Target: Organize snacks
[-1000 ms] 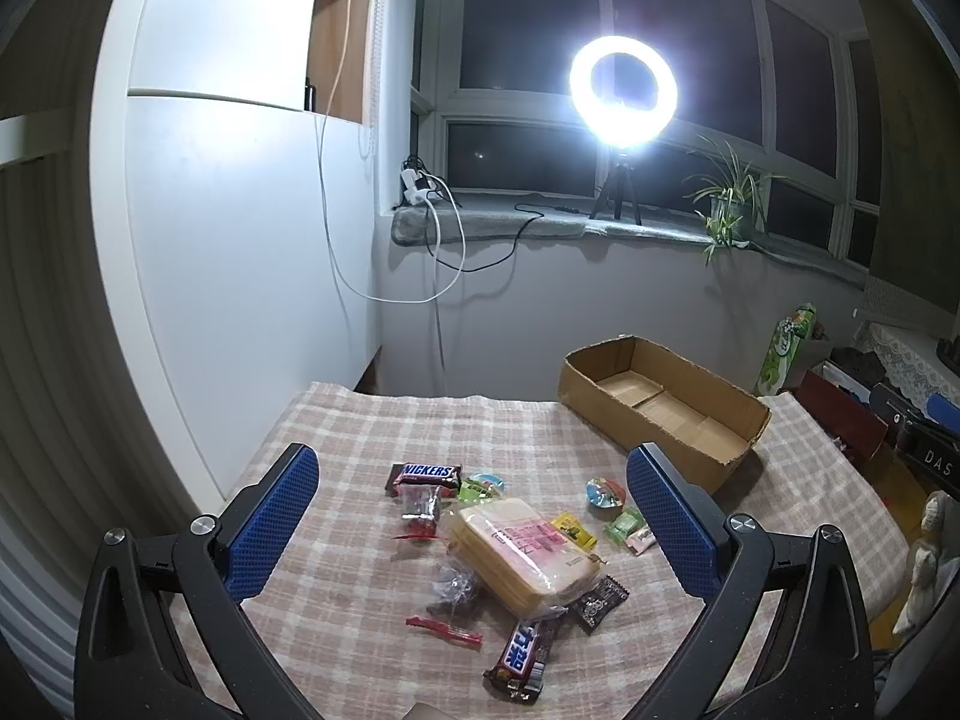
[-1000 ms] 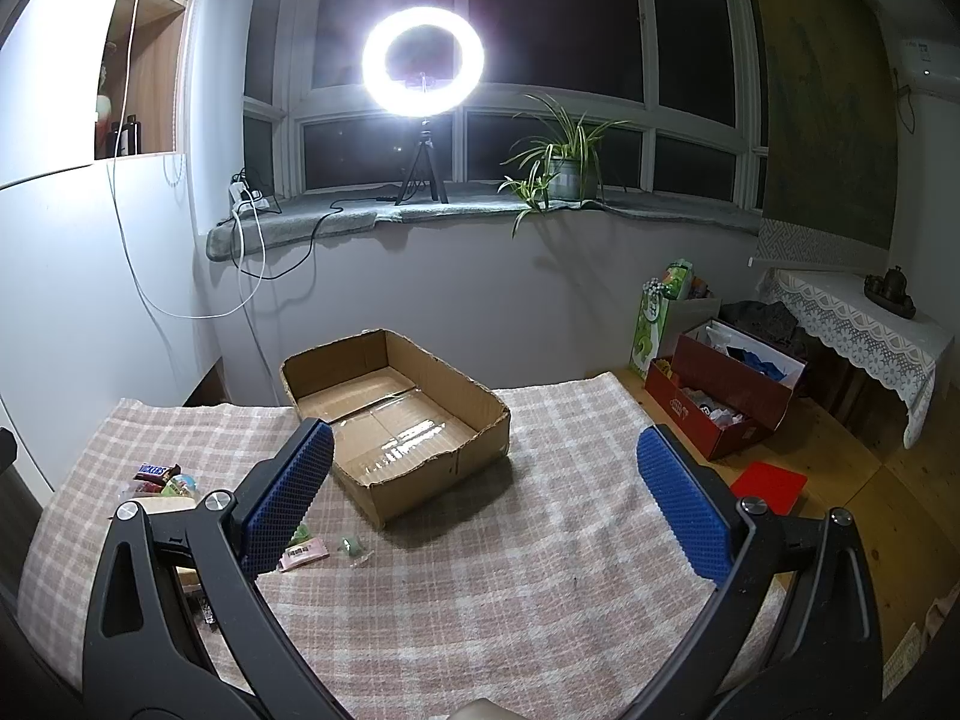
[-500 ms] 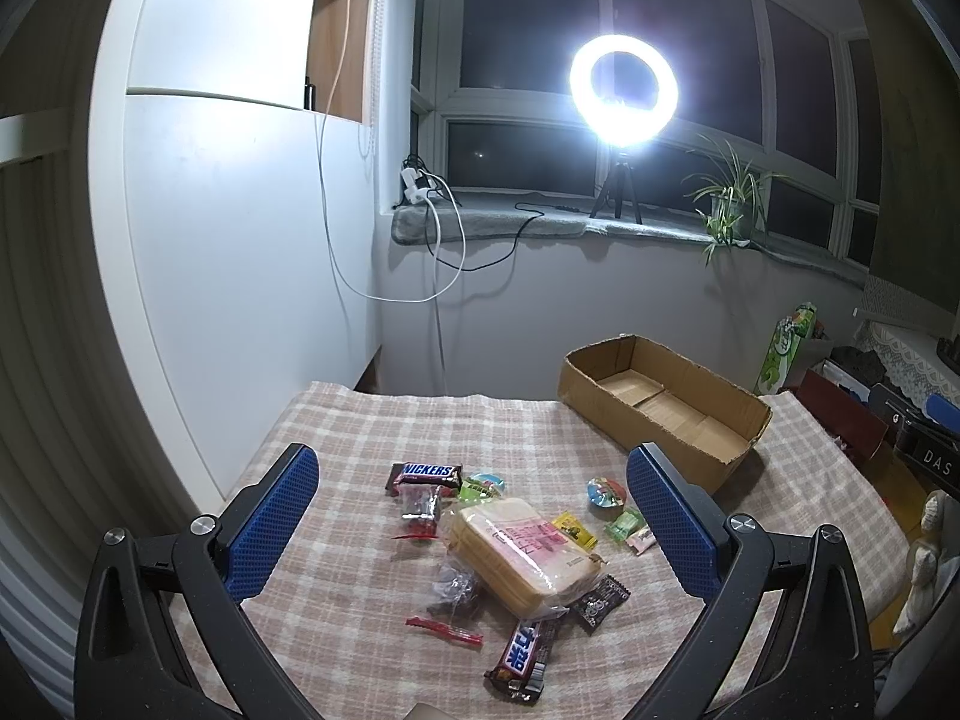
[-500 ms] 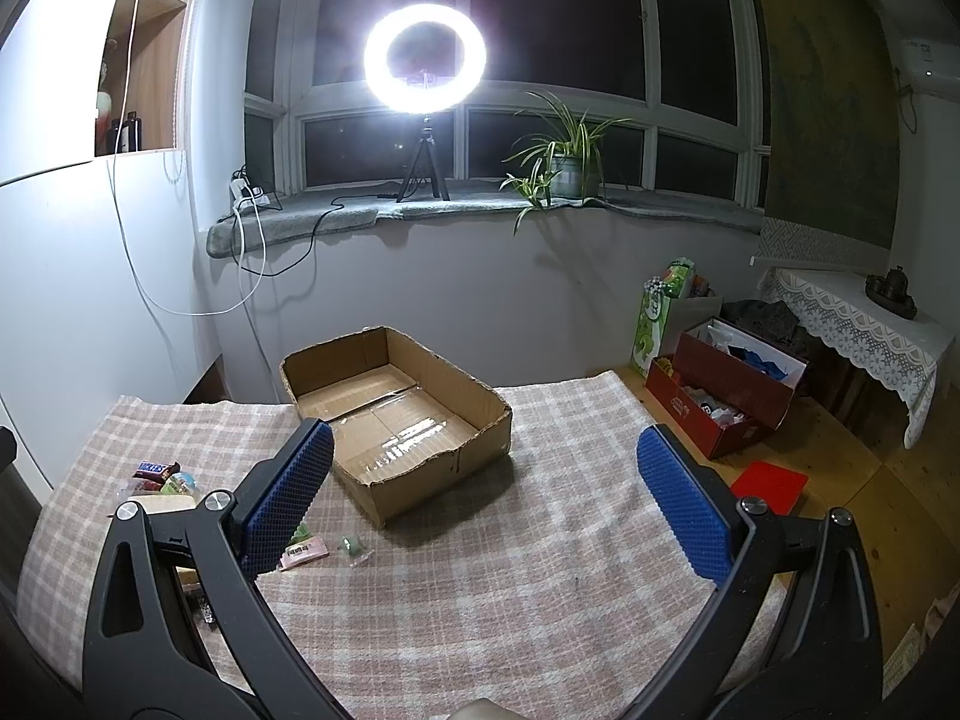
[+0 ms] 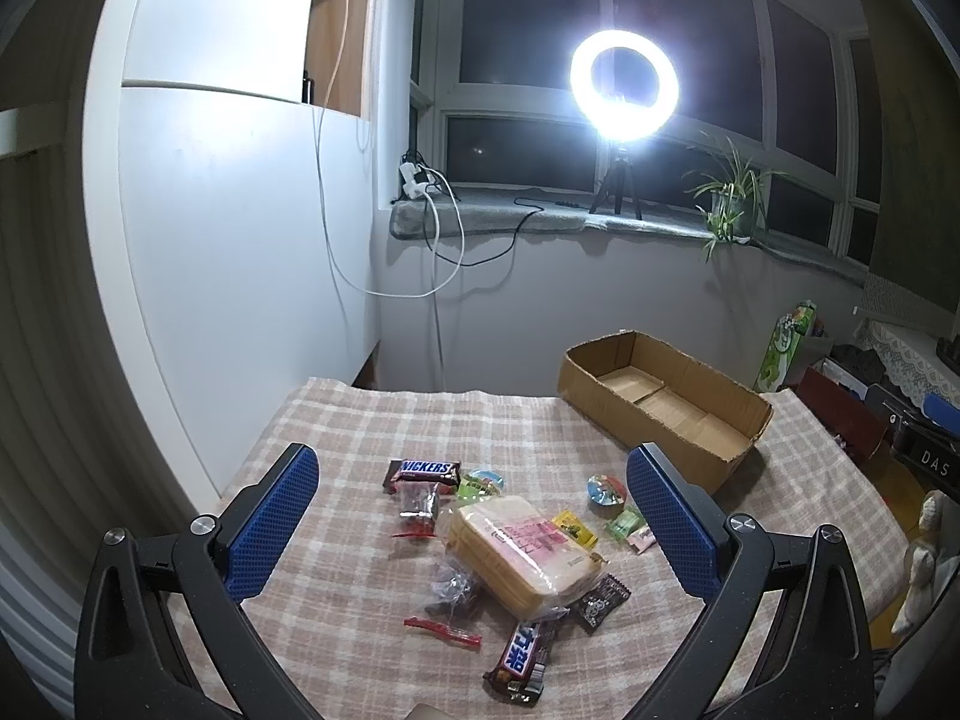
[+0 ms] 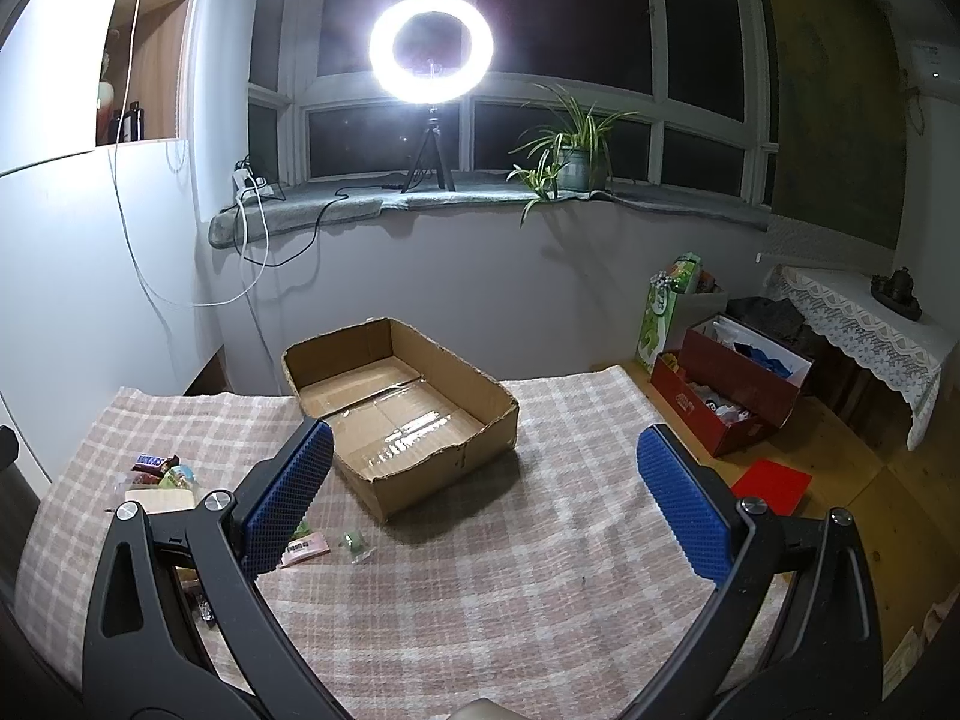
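Observation:
Snacks lie in a loose pile on the checked tablecloth (image 5: 336, 420): a bagged loaf of sliced bread (image 5: 519, 543), a Snickers bar (image 5: 423, 471) behind it, another Snickers bar (image 5: 521, 654) in front, a dark wrapped sweet (image 5: 600, 597), a round tin (image 5: 606, 489) and small candies (image 5: 627, 522). An empty cardboard box (image 5: 663, 405) stands at the back right; it also shows in the right wrist view (image 6: 399, 408). My left gripper (image 5: 474, 516) is open above the pile. My right gripper (image 6: 486, 501) is open and empty, in front of the box.
A white wall panel (image 5: 240, 240) borders the table's left side. A ring light (image 6: 431, 48) and a potted plant (image 6: 570, 150) stand on the windowsill. Red boxes (image 6: 732, 390) and a green bag (image 6: 666, 312) sit on the floor to the right.

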`<state>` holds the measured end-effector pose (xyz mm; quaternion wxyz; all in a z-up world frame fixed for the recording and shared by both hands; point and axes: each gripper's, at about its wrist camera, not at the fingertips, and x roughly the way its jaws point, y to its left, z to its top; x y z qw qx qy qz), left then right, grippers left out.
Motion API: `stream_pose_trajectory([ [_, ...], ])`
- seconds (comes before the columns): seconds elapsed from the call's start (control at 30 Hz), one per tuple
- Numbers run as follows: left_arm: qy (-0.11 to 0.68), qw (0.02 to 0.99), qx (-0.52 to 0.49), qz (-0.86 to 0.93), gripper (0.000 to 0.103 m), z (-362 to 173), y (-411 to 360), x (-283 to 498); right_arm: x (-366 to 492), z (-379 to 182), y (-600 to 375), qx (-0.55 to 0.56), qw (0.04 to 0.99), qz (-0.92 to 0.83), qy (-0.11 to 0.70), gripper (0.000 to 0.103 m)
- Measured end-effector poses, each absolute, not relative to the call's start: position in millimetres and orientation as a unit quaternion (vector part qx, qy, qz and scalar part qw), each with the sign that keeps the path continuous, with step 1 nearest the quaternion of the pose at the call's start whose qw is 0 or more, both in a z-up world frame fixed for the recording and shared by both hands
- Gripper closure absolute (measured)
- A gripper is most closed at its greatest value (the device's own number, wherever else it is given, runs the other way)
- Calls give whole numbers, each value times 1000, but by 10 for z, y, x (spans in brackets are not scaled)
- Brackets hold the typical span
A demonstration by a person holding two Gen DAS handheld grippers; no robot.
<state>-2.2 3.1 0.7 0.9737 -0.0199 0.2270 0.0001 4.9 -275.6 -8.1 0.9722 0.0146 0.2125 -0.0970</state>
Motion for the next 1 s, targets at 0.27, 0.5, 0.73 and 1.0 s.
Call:
stream_pose_trajectory([
  [0.27,249,968,-29,-10,1,-93,78,54,256,-252,-2696,5,969,-29,246,0],
  [0.5,304,951,-45,-33,3,-334,205,161,567,-581,-2601,43,928,144,340,3],
  [0.73,361,925,-99,-69,14,-596,327,307,917,-950,-2224,87,861,258,430,27],
  [1.0,409,894,-149,-108,29,-876,322,502,1269,-1205,-1785,95,810,308,490,38],
])
